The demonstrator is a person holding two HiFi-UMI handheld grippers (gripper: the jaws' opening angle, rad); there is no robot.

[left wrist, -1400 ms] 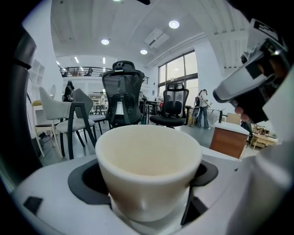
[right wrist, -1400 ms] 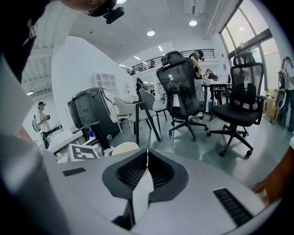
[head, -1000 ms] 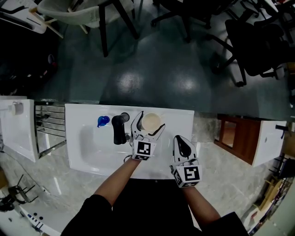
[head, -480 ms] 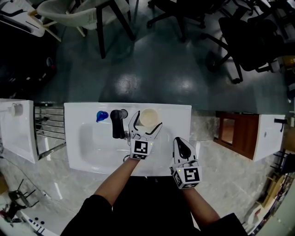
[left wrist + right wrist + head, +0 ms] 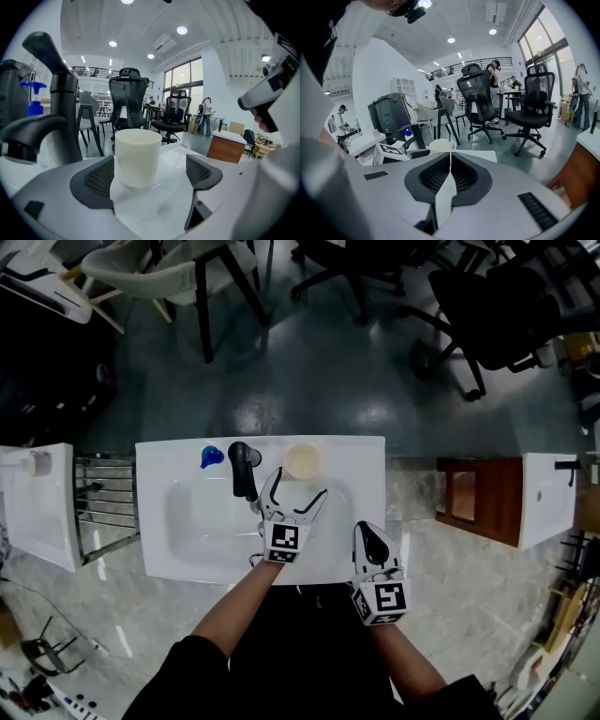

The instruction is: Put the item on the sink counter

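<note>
A cream cup (image 5: 302, 460) stands upright on the back ledge of the white sink counter (image 5: 361, 465), just right of the black faucet (image 5: 242, 470). My left gripper (image 5: 296, 493) is open over the basin, a little short of the cup and not touching it. In the left gripper view the cup (image 5: 137, 157) stands just beyond the open left gripper (image 5: 147, 177), nearer the left pad, with bare counter under it. My right gripper (image 5: 373, 542) rests shut and empty near the counter's front right edge. The right gripper view shows the shut right gripper (image 5: 450, 161) and the cup (image 5: 442, 146) beyond.
A blue pump top (image 5: 211, 457) sits left of the faucet (image 5: 61, 93). A metal rack (image 5: 103, 493) and another white unit (image 5: 37, 502) lie to the left, a wooden cabinet (image 5: 464, 498) to the right. Office chairs (image 5: 487, 306) stand on the floor beyond the counter.
The cup was between the left gripper's open jaws; now that gripper has drawn back toward me and the cup stands alone on the ledge. The right gripper has stayed in place.
</note>
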